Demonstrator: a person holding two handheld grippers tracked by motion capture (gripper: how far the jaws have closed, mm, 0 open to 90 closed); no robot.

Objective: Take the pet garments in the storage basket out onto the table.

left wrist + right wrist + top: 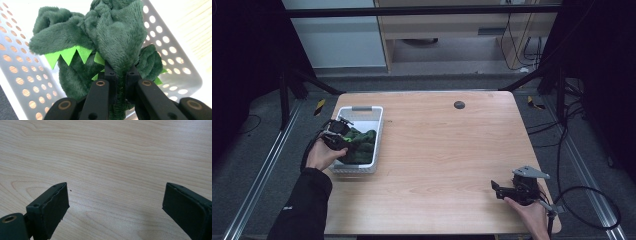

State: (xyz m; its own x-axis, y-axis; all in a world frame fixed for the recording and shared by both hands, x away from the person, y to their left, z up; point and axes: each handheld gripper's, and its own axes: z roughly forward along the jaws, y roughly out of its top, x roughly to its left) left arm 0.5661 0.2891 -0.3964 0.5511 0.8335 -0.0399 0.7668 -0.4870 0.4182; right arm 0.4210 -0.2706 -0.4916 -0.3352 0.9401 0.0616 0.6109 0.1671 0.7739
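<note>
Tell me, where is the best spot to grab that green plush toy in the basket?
Probably a raised fold of the green plush toy, approached from above: the white basket walls block its sides, and soft fabric bunches easily. The left gripper has pinched exactly such a fold.

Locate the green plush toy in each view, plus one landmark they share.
High view: plush toy left of centre, inside the white basket, left gripper on it.
Left gripper view: toy centre, a fold pinched between the jaws.
Right gripper view: not in it.
Shared landmark: the wooden table.
</note>
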